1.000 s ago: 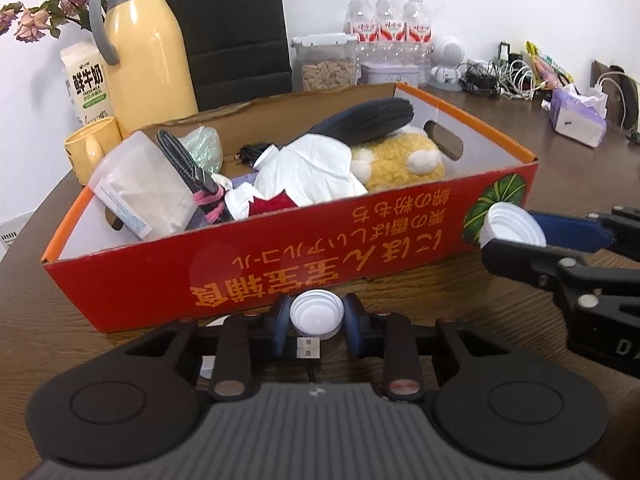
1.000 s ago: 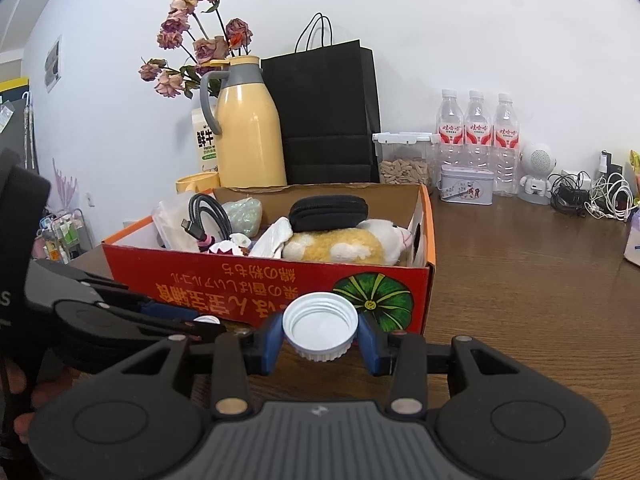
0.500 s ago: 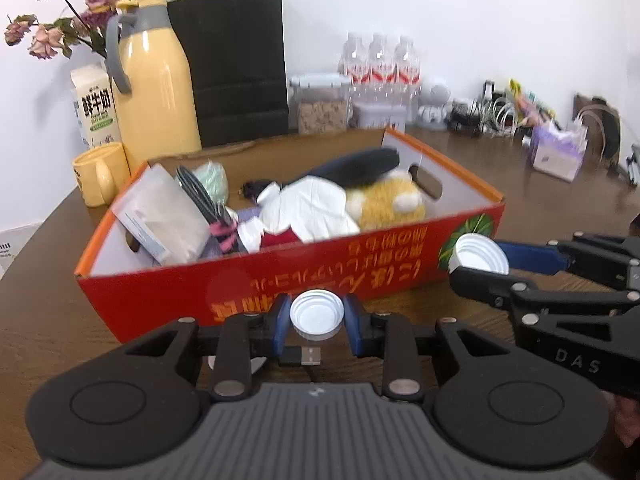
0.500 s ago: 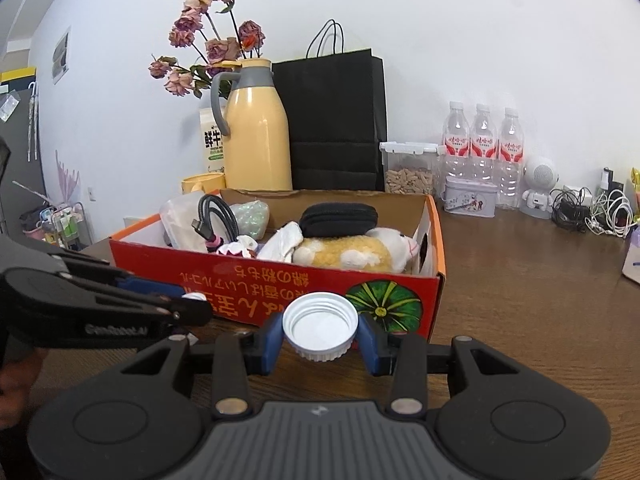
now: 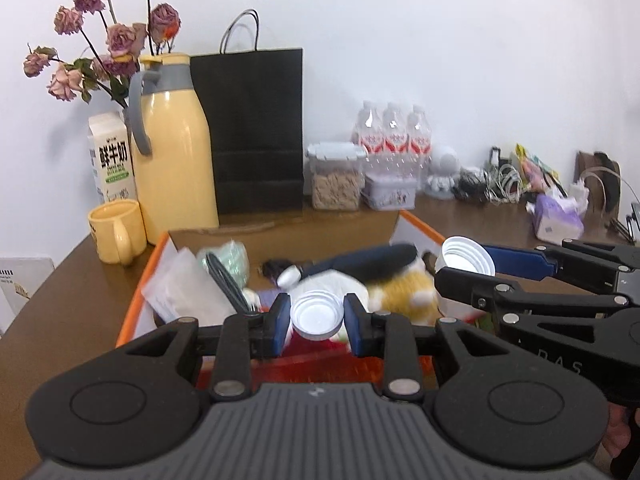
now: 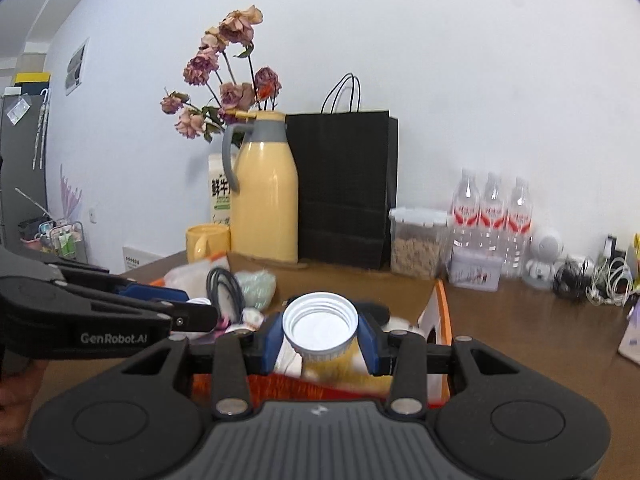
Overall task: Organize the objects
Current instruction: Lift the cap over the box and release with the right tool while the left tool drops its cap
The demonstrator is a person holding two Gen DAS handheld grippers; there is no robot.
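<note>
I hold a two-finger gripper in each hand, and both hang over the near edge of a red and orange cardboard box [image 5: 138,304] that sits on a brown wooden table [image 5: 68,288]. My left gripper [image 5: 317,318] is clamped on a small white cap [image 5: 316,317], its blue pads pressing the rim on both sides, with the open, hollow side of the cap facing the camera. My right gripper [image 6: 320,330] is clamped the same way on a larger white cap [image 6: 320,326], ridged around its rim, also turned hollow side toward the camera. In the left wrist view the right gripper reaches in from the right side, just beside my left one, with its cap above the box's right end. In the right wrist view the left gripper enters from the left edge, with part of a hand behind it. The box is crowded: a clear plastic packet [image 5: 184,292] and a coiled black cable [image 5: 224,280] toward the left, a black pouch [image 5: 368,260] lying across a yellow plush toy [image 5: 404,288] toward the right; the contents are blurred. Behind the box stand a yellow thermos jug [image 5: 172,152], a yellow mug [image 5: 116,230], a milk carton [image 5: 110,156], dried pink roses [image 5: 100,40], a black paper bag [image 5: 256,128], a clear jar of brown snacks [image 5: 336,176] and three water bottles [image 5: 394,136].
</note>
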